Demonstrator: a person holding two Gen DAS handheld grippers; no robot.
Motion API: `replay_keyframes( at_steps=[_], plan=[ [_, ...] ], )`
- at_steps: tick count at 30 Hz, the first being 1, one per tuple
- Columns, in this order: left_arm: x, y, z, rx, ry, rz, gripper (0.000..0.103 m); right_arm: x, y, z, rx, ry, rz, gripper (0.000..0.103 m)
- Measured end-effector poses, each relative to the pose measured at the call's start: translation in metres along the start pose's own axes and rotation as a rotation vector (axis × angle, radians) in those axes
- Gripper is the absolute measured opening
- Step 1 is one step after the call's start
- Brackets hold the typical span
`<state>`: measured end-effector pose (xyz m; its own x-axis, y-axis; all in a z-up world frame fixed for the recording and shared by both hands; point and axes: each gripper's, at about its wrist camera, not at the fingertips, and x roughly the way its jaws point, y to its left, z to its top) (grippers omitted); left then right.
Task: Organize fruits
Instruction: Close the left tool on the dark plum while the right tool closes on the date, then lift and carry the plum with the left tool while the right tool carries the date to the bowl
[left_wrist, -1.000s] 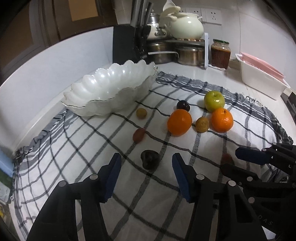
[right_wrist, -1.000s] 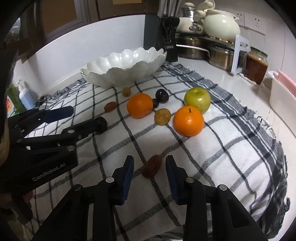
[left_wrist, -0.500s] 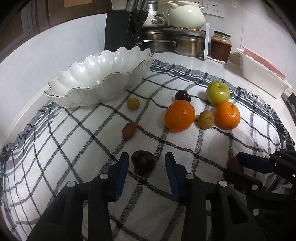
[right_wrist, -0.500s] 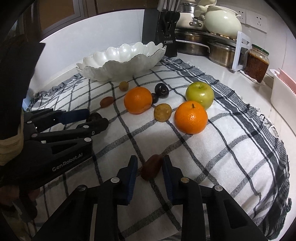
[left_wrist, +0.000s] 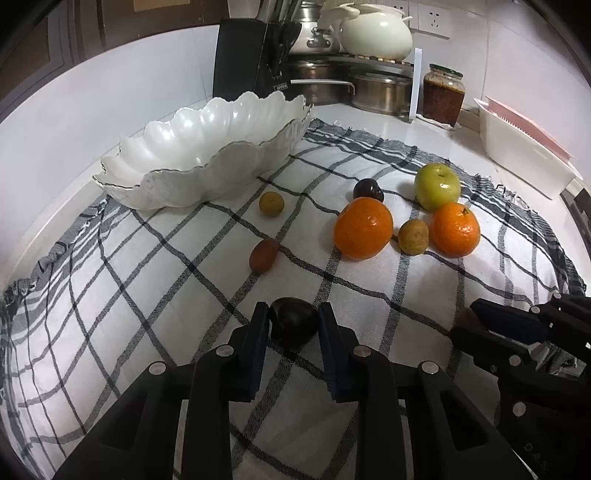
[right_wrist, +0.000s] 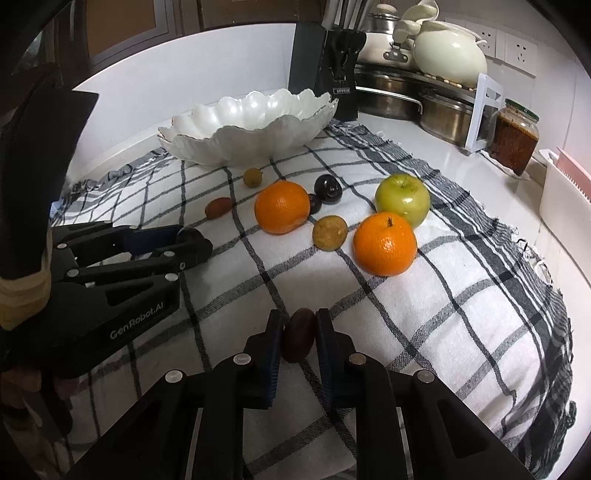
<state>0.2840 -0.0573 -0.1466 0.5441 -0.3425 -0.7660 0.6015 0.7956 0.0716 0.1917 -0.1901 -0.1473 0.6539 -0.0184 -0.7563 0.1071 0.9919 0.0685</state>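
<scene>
Dark plum (left_wrist: 293, 326) sitting between left tool (left_wrist: 291, 325) pads on checked cloth (left_wrist: 147, 295) | jaws just closing, gripping it | reddish-brown date (right_wrist: 298, 334) sitting in right tool (right_wrist: 299, 334) | jaws just closing, clamping it | white bowl (left_wrist: 207, 155) lying well beyond

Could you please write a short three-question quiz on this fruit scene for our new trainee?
1. True or false: the white scalloped bowl already holds fruit.
2. What does the left hand-held gripper clamp: A) the green apple, B) a dark plum, C) an orange?
3. How many oranges lie on the checked cloth?

Key: 1 false, the visible inside looks bare. 2 B. 3 two, at and.
</scene>
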Motion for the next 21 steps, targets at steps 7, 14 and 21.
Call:
replay_keyframes(
  at_steps=[7, 14, 21],
  plan=[
    [-0.020, 0.001, 0.003, -0.014, -0.035, 0.000, 0.027, -0.010, 0.003, 0.007, -0.002, -0.041, 0.012, 0.019],
    [-0.046, -0.002, 0.007, -0.044, -0.087, 0.031, 0.027, -0.022, 0.003, 0.021, -0.016, -0.103, 0.033, 0.019],
    [-0.070, -0.001, 0.011, -0.095, -0.134, 0.100, 0.027, -0.035, -0.002, 0.037, -0.052, -0.160, 0.071, 0.019]
  ],
)
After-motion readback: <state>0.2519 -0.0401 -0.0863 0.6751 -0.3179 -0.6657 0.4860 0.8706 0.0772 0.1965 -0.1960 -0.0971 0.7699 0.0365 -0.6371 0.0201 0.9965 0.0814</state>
